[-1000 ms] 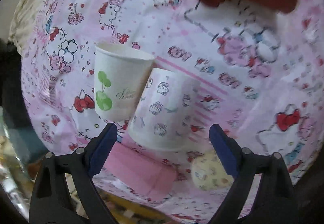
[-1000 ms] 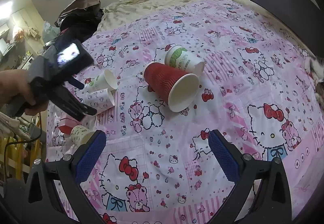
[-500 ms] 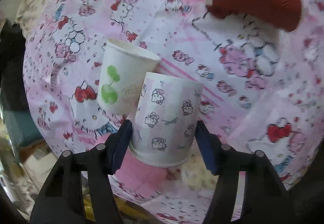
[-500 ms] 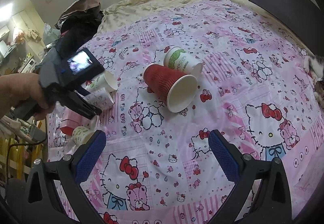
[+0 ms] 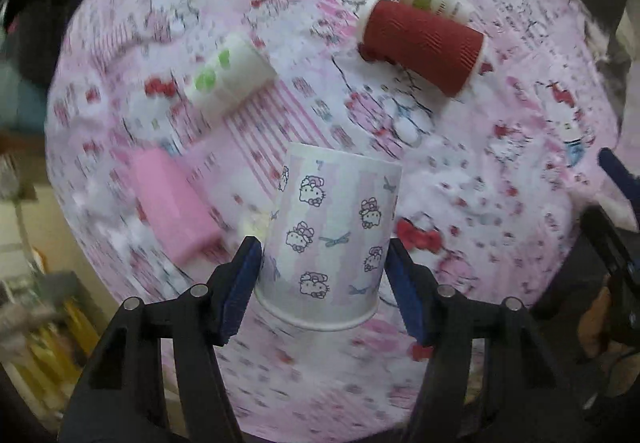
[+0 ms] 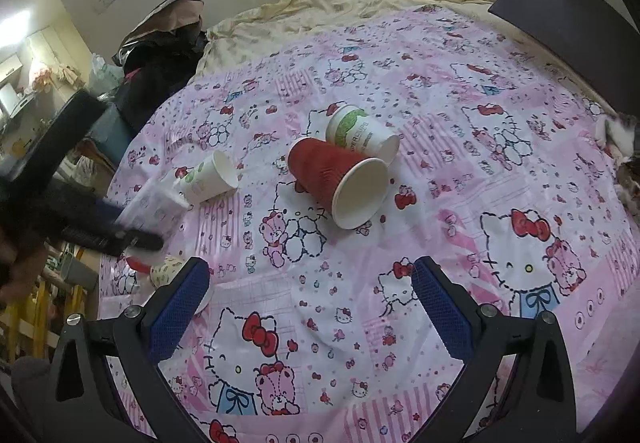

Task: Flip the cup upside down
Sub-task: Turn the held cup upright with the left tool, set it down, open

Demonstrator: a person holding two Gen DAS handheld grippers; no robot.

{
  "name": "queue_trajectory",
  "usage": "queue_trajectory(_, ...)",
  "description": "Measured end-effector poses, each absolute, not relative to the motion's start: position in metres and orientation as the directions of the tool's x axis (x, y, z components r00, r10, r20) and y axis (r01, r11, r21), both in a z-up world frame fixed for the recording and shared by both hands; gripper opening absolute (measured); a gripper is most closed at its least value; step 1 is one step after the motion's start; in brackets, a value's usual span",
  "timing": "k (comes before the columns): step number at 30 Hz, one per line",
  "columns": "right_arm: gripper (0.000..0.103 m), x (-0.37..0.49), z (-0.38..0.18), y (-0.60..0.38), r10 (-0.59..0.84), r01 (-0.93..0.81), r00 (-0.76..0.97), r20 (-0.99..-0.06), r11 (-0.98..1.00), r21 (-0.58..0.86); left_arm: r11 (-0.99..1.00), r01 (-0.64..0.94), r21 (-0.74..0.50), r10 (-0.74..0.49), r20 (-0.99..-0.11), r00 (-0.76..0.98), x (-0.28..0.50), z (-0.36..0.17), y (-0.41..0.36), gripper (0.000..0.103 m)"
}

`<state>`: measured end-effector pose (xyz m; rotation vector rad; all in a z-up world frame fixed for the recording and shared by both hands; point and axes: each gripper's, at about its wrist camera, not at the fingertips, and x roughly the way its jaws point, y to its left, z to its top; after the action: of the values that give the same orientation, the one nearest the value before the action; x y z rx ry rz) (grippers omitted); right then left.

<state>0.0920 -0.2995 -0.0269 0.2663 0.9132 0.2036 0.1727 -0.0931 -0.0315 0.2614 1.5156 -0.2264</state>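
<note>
- The left gripper (image 5: 322,283) is clenched on the Hello Kitty cup (image 5: 332,239); its blue pads (image 5: 240,283) press the cup's two sides near the rolled rim.
- The cup is held clear of the pink bedsheet (image 5: 500,203), rim toward the camera and closed base pointing away.
- In the right wrist view the same cup (image 6: 154,203) appears blurred at the left, just beside the small white cup (image 6: 210,179).
- The right gripper (image 6: 310,307) is released, fingers spread wide above the sheet with nothing between them.
- A red cup (image 6: 340,179) lies on its side mid-sheet, touching a white-and-green cup (image 6: 360,133) behind it.
- A pink block (image 5: 172,207) lies left of the held cup.
</note>
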Motion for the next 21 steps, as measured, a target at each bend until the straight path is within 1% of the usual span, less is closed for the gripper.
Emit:
queue_trajectory(2, 0.103, 0.088, -0.026, -0.302, 0.281, -0.056, 0.599, -0.75, 0.949, 0.311, 0.971, 0.237, -0.01, -0.018, -0.999, 0.03, 0.161, -0.038, -0.087, 0.06)
queue_trajectory(3, 0.103, 0.086, -0.026, -0.303, 0.279, -0.055, 0.599, -0.751, 0.949, 0.309, 0.982, 0.178, -0.056, -0.058, -0.998, 0.01, 0.152, -0.044, -0.083, 0.06)
queue_trajectory(7, 0.103, 0.08, -0.028, -0.308, 0.275, -0.046, 0.597, -0.754, 0.95, 0.31, 0.99, 0.047, -0.134, -0.133, -0.991, -0.017, 0.125, -0.061, -0.079, 0.06)
queue_trajectory(9, 0.103, 0.079, -0.028, -0.31, 0.275, -0.041, 0.597, -0.754, 0.949, 0.314, 0.977, -0.051, -0.209, -0.212, -0.976, -0.053, 0.113, -0.073, -0.074, 0.06)
queue_trajectory(11, 0.103, 0.078, -0.027, -0.313, 0.27, -0.036, 0.6, -0.753, 0.949, 0.312, 0.957, -0.133, -0.257, -0.268, -0.96, -0.079, 0.106, -0.086, -0.068, 0.06)
queue_trajectory(12, 0.103, 0.077, -0.027, -0.314, 0.269, -0.035, 0.601, -0.753, 0.949, 0.312, 0.951, -0.176, -0.255, -0.272, -0.959, -0.078, 0.102, -0.093, -0.064, 0.06)
queue_trajectory(15, 0.103, 0.077, -0.028, -0.316, 0.279, -0.031, 0.597, -0.752, 0.945, 0.325, 0.94, -0.233, -0.248, -0.275, -0.957, -0.091, 0.1, -0.105, -0.064, 0.06)
queue_trajectory(21, 0.103, 0.078, -0.028, -0.317, 0.292, -0.029, 0.594, -0.749, 0.939, 0.343, 0.94, -0.262, -0.217, -0.251, -0.962, -0.105, 0.102, -0.124, -0.073, 0.061)
